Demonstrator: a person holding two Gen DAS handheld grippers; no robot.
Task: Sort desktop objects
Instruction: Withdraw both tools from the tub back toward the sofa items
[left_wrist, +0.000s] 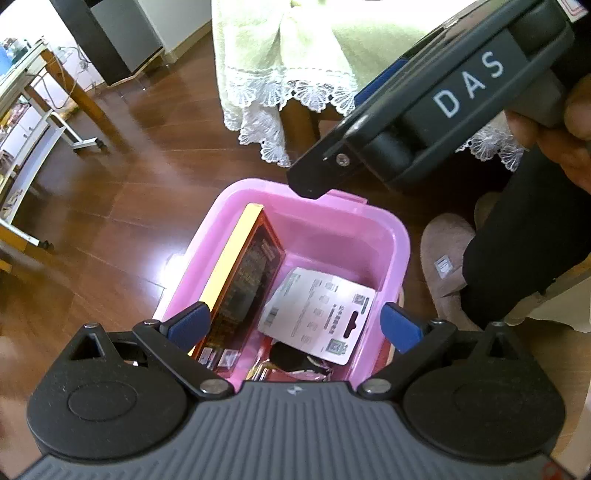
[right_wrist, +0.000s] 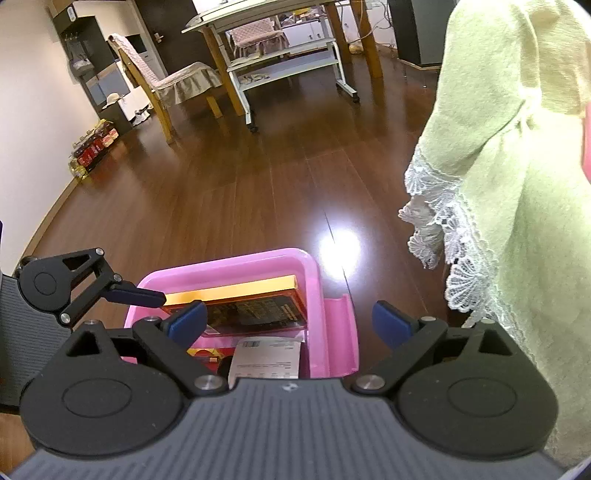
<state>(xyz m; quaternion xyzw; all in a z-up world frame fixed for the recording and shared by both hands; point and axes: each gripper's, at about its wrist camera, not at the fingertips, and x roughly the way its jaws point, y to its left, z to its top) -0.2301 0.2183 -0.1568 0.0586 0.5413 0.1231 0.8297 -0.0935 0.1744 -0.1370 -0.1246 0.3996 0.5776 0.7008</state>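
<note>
Below me a pink plastic bin (left_wrist: 391, 236) sits on the wooden floor, open at the top. Inside it, a long dark box with an orange edge and a yellow side (left_wrist: 243, 273) leans on edge against one wall. Beside that box a white printed card with a hang slot (left_wrist: 317, 314) lies tilted over smaller dark and shiny items I cannot identify.
</note>
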